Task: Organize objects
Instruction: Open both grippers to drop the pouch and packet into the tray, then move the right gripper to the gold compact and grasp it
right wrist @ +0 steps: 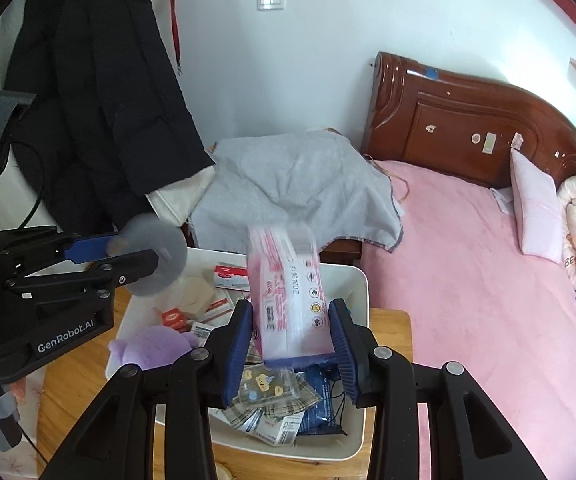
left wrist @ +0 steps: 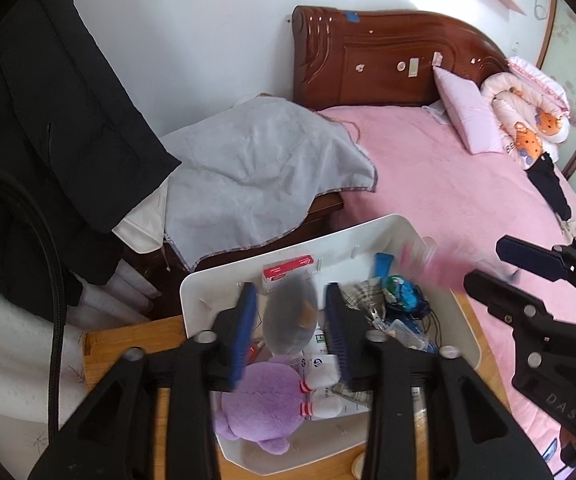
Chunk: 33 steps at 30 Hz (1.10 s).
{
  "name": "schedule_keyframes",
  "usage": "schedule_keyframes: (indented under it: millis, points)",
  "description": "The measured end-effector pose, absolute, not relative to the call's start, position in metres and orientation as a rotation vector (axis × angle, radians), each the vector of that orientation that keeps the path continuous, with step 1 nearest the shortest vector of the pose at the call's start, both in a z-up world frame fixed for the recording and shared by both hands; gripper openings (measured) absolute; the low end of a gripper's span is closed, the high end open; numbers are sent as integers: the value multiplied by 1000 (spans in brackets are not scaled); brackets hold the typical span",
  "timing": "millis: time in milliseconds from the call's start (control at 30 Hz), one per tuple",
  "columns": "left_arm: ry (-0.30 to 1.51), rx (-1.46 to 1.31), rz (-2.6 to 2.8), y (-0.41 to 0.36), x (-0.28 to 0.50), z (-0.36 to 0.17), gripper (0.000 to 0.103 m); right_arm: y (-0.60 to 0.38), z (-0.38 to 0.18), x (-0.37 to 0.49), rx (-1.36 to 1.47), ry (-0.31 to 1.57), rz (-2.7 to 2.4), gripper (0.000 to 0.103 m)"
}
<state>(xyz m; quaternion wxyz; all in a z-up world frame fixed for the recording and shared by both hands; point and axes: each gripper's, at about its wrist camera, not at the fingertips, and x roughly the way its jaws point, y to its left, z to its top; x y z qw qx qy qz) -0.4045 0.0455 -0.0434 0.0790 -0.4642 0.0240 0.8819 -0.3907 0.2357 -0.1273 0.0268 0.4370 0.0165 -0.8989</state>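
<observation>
The left gripper (left wrist: 292, 324) is hanging over the white bin (left wrist: 192, 292), its jaws apart around a blurred grey disc (left wrist: 290, 316); the right gripper (right wrist: 294, 344), nearer the bin's bed side, is clamping a pink packet (right wrist: 288, 296), long axis upright.

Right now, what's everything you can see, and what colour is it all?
bin: one, white, on the table
table: one, wooden, beside the bed
plush toy: one, purple, in the bin
packet: one, pink and white, gripped over the bin
disc: one, grey, blurry, over the bin
coat: one, black, hanging at left
cloth: one, grey, draped beside the bed
bed: one, pink cover, brown headboard
pillow: one, pink, on the bed
left claw: black, blue pads, open around the disc
right claw: black, blue pads, holding the packet
</observation>
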Motion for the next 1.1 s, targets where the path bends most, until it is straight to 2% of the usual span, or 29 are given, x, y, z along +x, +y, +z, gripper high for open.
schedule_keyframes:
  millis: [33,67,133,233,533,867,1000,1100]
  points:
    - [67,-1398,2640,45,-406,-46,75,236,-131,-393,1364,48,-2769,42]
    - [52,-1409,2631,45,-407,-49,92,235,-135,-394,1378,45,-2760,44]
    - [19,-1428,2631,41,-407,-52,92,235,-141,-394,1401,39,-2760,62]
    - [-36,-1450,2615,34,-406,-56,94,236,-146,-386,1380,4,-2760,68]
    - [-124,-1458,2662,12,-391,-51,94,226,-152,-352,1324,42,-2717,68]
    - [-241,-1409,2705,-12,-334,-41,95,219,-150,-311,1226,-39,-2684,68]
    - [-314,-1423,2705,-21,-303,-43,95,218,-152,-291,1182,-87,-2688,78]
    - [-337,-1444,2709,-26,-280,-47,95,214,-155,-272,1149,-86,-2704,79]
